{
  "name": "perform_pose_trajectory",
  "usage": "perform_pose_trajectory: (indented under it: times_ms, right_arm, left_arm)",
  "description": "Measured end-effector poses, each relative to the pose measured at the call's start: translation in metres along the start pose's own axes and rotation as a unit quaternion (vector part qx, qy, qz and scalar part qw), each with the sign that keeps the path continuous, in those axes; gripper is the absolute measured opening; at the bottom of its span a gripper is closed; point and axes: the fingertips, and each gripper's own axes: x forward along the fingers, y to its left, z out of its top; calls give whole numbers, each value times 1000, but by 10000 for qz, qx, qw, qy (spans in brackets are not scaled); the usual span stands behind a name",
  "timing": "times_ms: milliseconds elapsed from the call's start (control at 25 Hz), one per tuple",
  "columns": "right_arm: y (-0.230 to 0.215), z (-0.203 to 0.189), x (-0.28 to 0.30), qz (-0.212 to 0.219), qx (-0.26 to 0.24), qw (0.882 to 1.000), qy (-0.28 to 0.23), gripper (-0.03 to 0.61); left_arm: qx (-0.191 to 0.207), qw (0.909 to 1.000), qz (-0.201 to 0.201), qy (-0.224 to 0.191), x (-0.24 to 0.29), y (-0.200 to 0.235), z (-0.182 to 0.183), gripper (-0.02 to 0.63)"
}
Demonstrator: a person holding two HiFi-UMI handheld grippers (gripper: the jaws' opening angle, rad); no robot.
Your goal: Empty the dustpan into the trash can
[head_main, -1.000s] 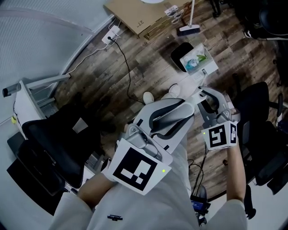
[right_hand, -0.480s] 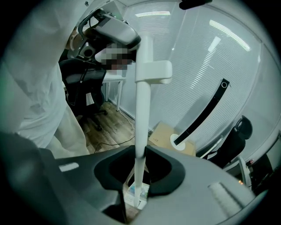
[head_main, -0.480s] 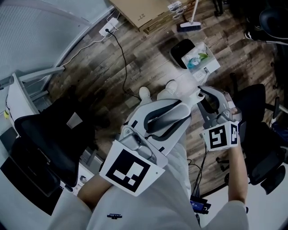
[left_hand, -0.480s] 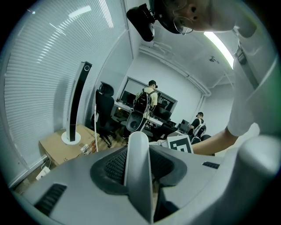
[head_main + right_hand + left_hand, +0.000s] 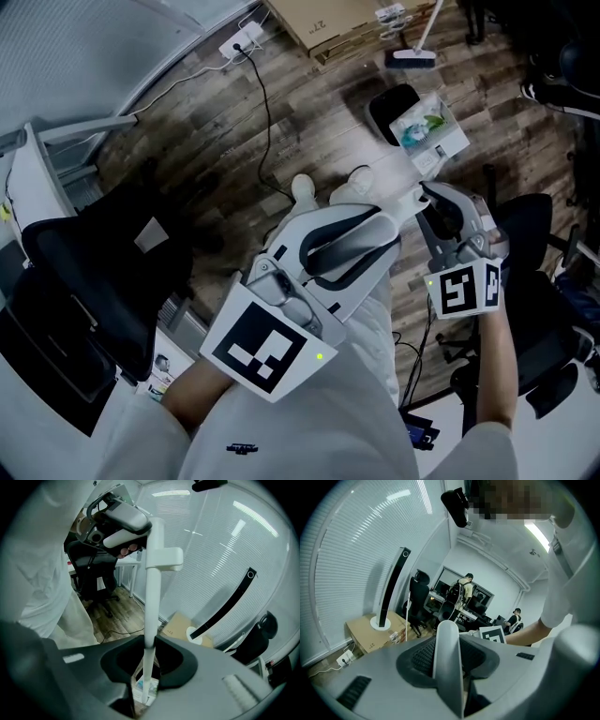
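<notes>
Status: both claws are clenched on the dustpan handle [image 5: 149, 620]. Our left gripper [image 5: 389, 225] has the top end, and our right gripper [image 5: 435, 202] has it lower down, nearer the trash can [image 5: 392, 101].

The dustpan [image 5: 429, 131] sits right beside the trash can, not over its mouth. It is loaded with litter [image 5: 415, 126]. We can't tell from here whether it is off the floor.

Risks as we see them:
- The handle is a smooth round pole. If it twists in the jaws, the pan rolls and dumps short of the trash can.
- The pan looks about as wide as the trash can's mouth. If we tip it off-centre, litter goes over the rim onto the floor.
- The trash can looks light. A nudge from the pan edge on the way up could shove it or tip it.
- The long lever means a small wobble at our end becomes a big swing at the trash can end.

Keep the pan level until it is above the opening.
</notes>
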Motion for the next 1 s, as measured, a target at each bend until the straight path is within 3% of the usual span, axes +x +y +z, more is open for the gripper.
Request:
perform_pose_trajectory:
  times_ms: [320, 720, 1000]
  right_arm:
    - [2, 7, 14, 184, -189, 9996, 61, 86]
    - [6, 19, 30, 488, -295, 9984, 32, 86]
    - [4, 24, 46, 617, -440, 9970, 178, 86]
  left_arm:
    - [-414, 9991, 71, -97, -12, 20, -12, 126]
    - [-436, 9989, 104, -167, -24, 38, -18, 127]
    - [-723, 9969, 199, -244, -28, 55, -21, 127]
